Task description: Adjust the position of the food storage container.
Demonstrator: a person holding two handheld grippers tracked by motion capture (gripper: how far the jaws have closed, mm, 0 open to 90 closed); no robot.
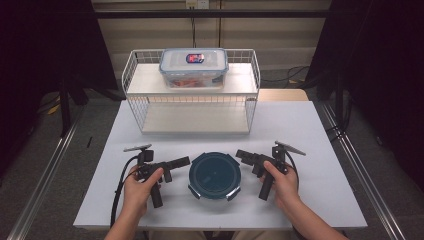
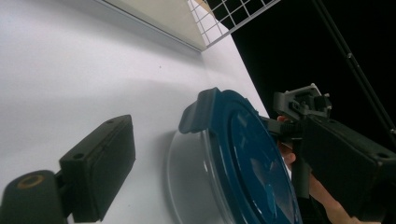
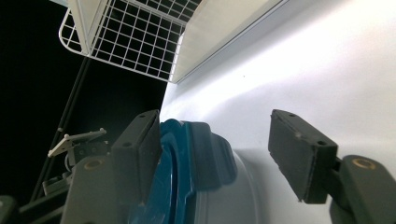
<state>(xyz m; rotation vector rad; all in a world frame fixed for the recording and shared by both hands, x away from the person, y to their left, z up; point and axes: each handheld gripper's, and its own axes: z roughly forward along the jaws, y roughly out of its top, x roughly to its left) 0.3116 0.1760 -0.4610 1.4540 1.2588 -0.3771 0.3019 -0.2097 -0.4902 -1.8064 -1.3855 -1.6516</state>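
Observation:
A round clear container with a dark blue clip lid (image 1: 215, 175) sits on the white table near its front edge. My left gripper (image 1: 186, 161) points at its left rim and my right gripper (image 1: 241, 154) at its right rim, each held in a hand and turned on its side. In the left gripper view the left gripper (image 2: 219, 140) is open, with the lid (image 2: 252, 154) between its jaws, closer to the right one. In the right gripper view the right gripper (image 3: 219, 149) is open around a lid clip (image 3: 210, 154). Neither touches the container.
A white wire shelf rack (image 1: 252, 107) stands at the back of the table (image 1: 310, 130). On its top shelf rests a rectangular clear box with a blue-rimmed lid (image 1: 194, 67). Bare table surface lies right and left of the hands. Dark floor surrounds the table.

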